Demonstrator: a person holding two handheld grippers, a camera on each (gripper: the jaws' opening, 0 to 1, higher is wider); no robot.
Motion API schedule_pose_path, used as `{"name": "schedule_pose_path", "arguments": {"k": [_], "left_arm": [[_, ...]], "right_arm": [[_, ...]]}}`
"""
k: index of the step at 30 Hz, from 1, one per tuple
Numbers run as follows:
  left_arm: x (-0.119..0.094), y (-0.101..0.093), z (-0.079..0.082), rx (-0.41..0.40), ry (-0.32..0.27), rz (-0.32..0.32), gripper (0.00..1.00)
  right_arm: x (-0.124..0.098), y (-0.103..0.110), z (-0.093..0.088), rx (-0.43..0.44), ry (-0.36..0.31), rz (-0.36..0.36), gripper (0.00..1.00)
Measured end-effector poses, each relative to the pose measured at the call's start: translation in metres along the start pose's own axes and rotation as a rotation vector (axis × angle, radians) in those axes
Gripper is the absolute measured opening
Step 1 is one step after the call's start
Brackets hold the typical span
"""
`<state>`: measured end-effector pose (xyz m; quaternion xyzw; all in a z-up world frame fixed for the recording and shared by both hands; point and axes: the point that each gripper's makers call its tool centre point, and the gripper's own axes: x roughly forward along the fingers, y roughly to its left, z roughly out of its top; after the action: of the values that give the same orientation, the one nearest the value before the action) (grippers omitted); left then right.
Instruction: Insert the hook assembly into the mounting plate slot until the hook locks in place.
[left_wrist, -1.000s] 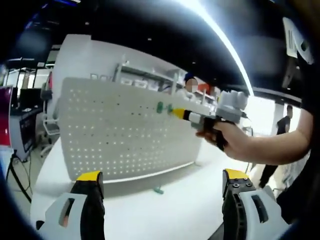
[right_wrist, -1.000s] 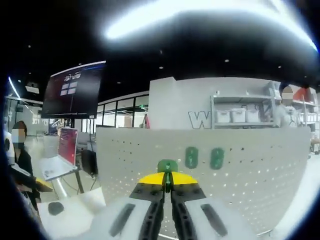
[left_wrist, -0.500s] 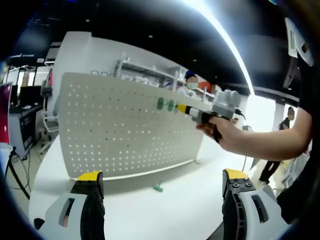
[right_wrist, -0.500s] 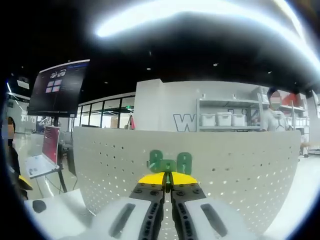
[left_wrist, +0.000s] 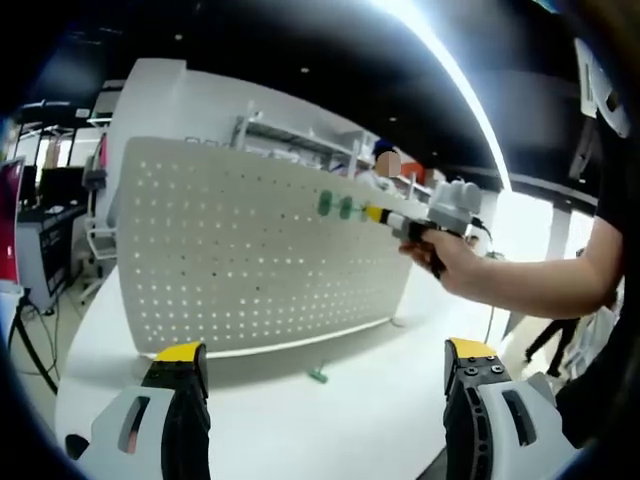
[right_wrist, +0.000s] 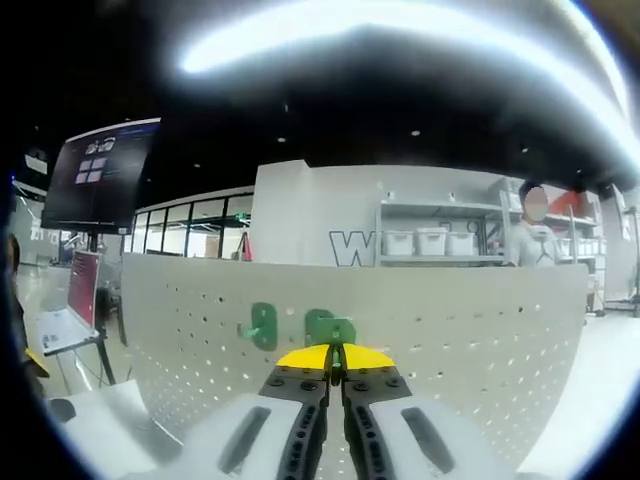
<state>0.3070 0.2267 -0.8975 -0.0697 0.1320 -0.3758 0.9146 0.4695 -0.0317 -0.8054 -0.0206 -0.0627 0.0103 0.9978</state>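
Note:
A white perforated mounting plate stands upright on the table. Two green hooks hang side by side near its top edge. My right gripper, held by a hand, reaches in from the right and touches the plate just right of them. In the right gripper view, my right gripper is shut on a green hook assembly pressed against the plate; the mounted hooks sit to its left. My left gripper is open, low over the table.
A spare green hook lies on the white table in front of the plate's base. Shelves with bins and a person are behind the plate. A monitor hangs at the left.
My right gripper has carried its green hook rightward along the plate, from left of the two mounted hooks to just right of them. The left gripper has stayed open and nearly still.

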Motion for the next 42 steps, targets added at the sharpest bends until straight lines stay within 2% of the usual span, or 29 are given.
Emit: {"name": "schedule_pose_path", "arguments": {"k": [6, 18, 33, 42], "left_arm": [[0.003, 0.001, 0.0, 0.001, 0.002, -0.002, 0.99], [0.005, 0.003, -0.005, -0.003, 0.017, -0.006, 0.99], [0.004, 0.009, 0.002, 0.006, 0.011, -0.001, 0.99], [-0.007, 0.016, 0.005, -0.005, -0.011, 0.032, 0.99]], "right_arm": [[0.007, -0.015, 0.001, 0.003, -0.003, -0.03, 0.0], [0.019, -0.029, 0.004, 0.003, -0.006, -0.078, 0.0], [0.026, -0.033, -0.004, 0.035, 0.002, -0.105, 0.0], [0.026, -0.033, -0.005, 0.037, -0.026, -0.119, 0.0]]}}
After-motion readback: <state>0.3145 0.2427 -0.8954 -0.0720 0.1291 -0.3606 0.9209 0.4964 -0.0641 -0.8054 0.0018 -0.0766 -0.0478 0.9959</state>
